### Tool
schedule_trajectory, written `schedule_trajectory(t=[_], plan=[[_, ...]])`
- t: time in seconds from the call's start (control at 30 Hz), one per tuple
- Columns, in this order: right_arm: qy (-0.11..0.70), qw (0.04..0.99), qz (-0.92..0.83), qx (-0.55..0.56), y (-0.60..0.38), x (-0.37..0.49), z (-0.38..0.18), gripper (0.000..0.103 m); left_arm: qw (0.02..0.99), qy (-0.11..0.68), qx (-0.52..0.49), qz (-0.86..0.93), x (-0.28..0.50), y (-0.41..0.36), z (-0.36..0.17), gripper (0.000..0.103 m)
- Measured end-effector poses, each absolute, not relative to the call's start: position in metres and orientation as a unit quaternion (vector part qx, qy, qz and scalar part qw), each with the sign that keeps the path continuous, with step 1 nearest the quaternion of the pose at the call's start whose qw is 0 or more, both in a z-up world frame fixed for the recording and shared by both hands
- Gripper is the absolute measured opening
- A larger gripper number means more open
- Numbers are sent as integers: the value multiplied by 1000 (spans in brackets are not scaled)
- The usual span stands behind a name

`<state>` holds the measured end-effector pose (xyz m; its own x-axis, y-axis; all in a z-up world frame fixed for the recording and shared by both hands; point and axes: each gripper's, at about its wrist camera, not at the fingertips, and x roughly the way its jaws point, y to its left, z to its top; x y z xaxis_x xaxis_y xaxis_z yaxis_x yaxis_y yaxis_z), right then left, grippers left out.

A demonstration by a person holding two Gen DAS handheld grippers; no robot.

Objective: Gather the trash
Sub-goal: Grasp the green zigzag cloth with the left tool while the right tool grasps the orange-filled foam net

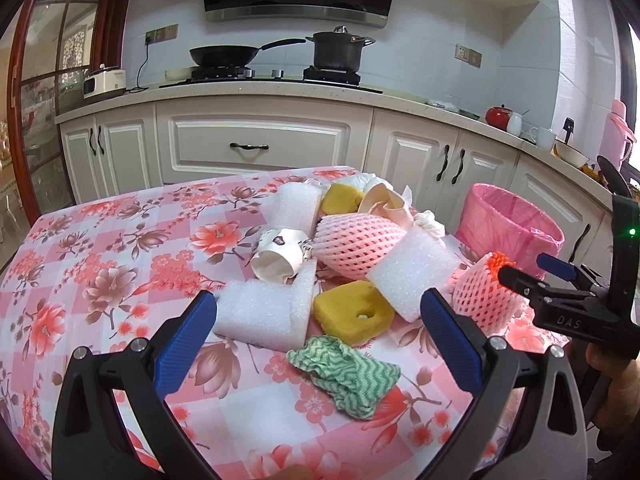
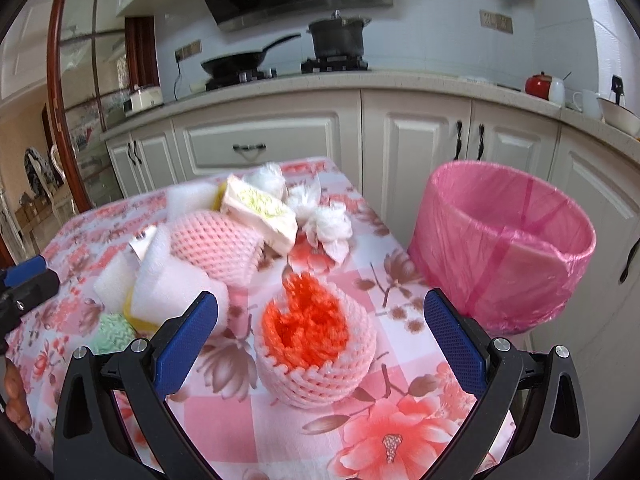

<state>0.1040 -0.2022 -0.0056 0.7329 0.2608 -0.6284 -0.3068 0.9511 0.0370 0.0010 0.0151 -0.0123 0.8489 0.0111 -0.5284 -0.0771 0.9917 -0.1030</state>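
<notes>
Right between the wide-apart right tongs sits a soft, light foam fruit net; squeeze its squashy sides gently.

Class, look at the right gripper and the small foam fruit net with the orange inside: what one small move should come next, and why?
Probably ease the right gripper forward and down, then close on the small foam net. Its jaws stand open and the net sits upright between them, apart from the pile, so it is the easiest piece to lift. The pink-lined bin stands close on the right, ready to receive it.
</notes>
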Motion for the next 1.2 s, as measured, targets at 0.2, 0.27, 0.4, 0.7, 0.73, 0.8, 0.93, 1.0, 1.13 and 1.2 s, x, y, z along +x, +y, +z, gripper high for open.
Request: schedule_trajectory(t=[0.2, 0.27, 0.4, 0.7, 0.73, 0.8, 0.93, 1.0, 1.13, 1.2], plan=[[374, 914, 153, -48, -198, 115, -21, 85, 956, 286, -67, 27, 3, 20, -20, 98], [385, 909, 153, -48, -198, 118, -26, 80, 954, 292, -68, 26, 4, 20, -24, 98], [396, 903, 158, -49, -197, 121, -30, 69, 948, 309, -73, 23, 7, 20, -31, 98], [402, 899, 170, -46, -200, 124, -30, 47, 931, 358, -71, 10, 15, 13, -49, 98], [401, 899, 171, -46, -201, 124, -29, 45, 929, 363, -72, 7, 16, 13, -50, 98], [400, 899, 171, -46, -201, 124, -28, 43, 925, 375, -69, 0, 18, 11, -54, 97], [398, 900, 172, -46, -204, 123, -26, 41, 916, 394, -70, -17, 21, 8, -62, 79], [395, 901, 172, -46, -206, 122, -25, 41, 913, 402, -71, -23, 22, 7, -66, 75], [392, 902, 173, -43, -209, 122, -23, 40, 907, 414, -73, -36, 25, 3, -71, 63], [390, 903, 174, -42, -211, 122, -22, 40, 903, 421, -75, -45, 26, 1, -73, 46]])
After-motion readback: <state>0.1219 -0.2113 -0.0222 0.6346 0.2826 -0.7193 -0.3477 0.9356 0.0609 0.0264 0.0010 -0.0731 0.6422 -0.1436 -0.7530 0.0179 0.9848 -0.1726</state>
